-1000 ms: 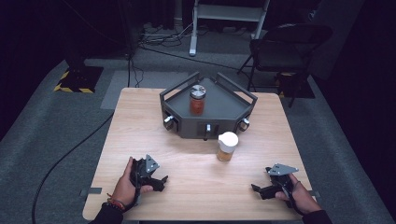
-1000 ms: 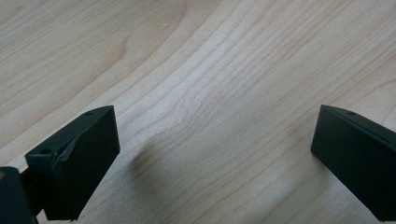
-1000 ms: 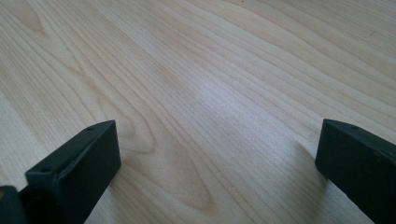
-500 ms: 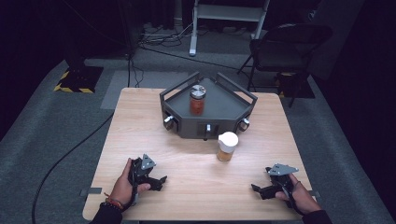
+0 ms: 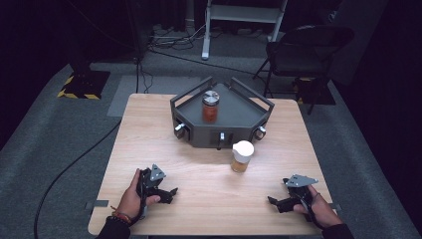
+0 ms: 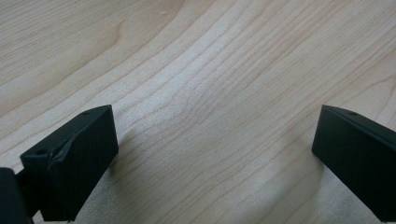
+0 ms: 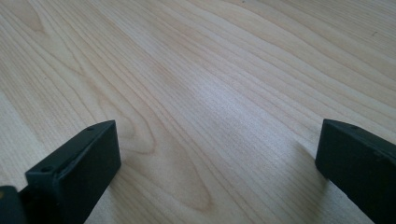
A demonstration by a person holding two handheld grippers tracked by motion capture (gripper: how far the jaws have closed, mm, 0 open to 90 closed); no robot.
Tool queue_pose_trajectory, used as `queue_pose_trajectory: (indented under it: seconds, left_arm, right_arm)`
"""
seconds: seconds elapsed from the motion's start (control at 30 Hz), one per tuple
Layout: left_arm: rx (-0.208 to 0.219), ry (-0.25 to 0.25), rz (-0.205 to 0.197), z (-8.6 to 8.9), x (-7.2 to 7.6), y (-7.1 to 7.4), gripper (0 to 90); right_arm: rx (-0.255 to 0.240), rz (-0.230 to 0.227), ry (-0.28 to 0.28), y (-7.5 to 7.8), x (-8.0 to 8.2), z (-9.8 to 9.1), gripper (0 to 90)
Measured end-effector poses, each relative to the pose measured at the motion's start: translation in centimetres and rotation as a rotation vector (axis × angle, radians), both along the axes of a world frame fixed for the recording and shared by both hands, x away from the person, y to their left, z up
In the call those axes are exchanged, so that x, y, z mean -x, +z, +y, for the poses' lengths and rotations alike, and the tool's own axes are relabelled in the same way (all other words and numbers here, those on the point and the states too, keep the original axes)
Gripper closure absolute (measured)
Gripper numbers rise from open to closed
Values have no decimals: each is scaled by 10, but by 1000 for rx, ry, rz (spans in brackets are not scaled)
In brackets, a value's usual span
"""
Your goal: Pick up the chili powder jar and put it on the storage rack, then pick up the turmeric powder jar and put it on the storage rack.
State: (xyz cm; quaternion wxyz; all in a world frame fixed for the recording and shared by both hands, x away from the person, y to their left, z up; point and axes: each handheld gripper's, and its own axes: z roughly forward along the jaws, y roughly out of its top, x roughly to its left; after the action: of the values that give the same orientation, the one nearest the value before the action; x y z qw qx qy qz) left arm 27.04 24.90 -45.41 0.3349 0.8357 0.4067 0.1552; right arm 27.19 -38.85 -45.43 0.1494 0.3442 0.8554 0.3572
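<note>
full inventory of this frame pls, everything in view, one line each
table: 1, light wood, centre of the high view.
tray: 1, dark grey, angular with raised rails and knobs on its front, far middle of the table.
red-filled jar: 1, metal lid, upright inside the tray.
white-lidded jar: 1, amber contents, upright on the table just in front of the tray.
chair: 1, black, on the floor beyond the table's far right corner.
white stand: 1, on the floor behind the table.
floor cables: several, black.
left gripper: 1, black, jaws open, near left of the table.
right gripper: 1, black, jaws open, near right.
</note>
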Motion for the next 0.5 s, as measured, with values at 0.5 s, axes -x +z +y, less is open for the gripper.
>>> queue_pose_trajectory:
  seconds: [0.5]
  left_arm:
    - [0, -4, 0, 0, -1, 0, 4]
  right_arm:
    - [-1, 0, 1, 0, 0, 0, 0]
